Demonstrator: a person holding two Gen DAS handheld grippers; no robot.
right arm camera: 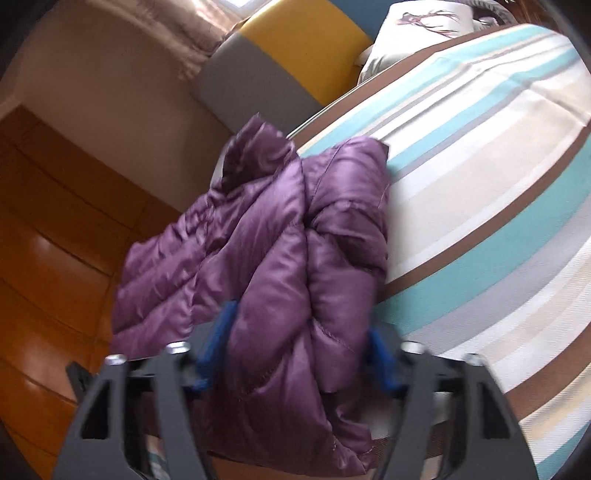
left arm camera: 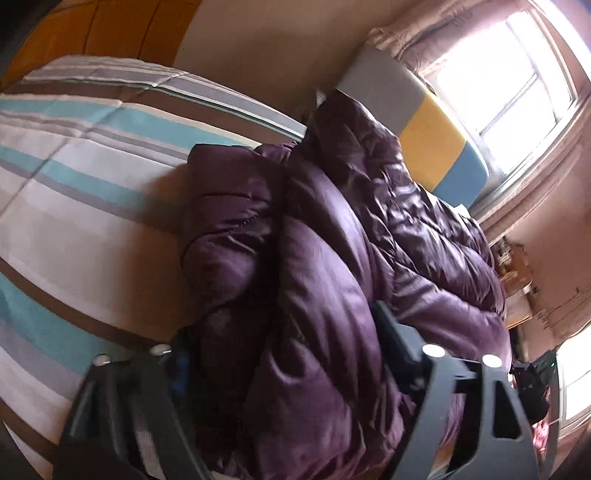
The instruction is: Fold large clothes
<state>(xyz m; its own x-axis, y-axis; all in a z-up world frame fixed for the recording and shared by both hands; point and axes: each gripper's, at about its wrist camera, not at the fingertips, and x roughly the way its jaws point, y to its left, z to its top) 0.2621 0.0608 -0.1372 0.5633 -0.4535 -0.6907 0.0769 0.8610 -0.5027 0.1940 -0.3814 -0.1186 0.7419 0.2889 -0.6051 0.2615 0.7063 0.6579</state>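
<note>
A puffy purple jacket (left arm camera: pixel 332 229) lies bunched in thick folds on a striped bed cover (left arm camera: pixel 74 177). In the left wrist view my left gripper (left arm camera: pixel 284 343) straddles a fat fold of it, and the fabric fills the gap and bulges against both fingers (left arm camera: pixel 391 332). The right wrist view shows the purple jacket (right arm camera: pixel 258 236) near the bed's edge, part of it hanging over the wooden floor. My right gripper (right arm camera: pixel 301 332) has its blue pads (right arm camera: pixel 221 332) pressed against either side of another thick fold. The jacket's underside is hidden.
The bed cover (right arm camera: pixel 480 184) has teal, brown, grey and white stripes. A grey, yellow and blue headboard (left arm camera: pixel 424 125) stands behind the jacket, with a pillow (right arm camera: pixel 417 33) beside it. A bright window (left arm camera: pixel 517 81) is at the right. Orange wooden floor (right arm camera: pixel 55 240) lies beside the bed.
</note>
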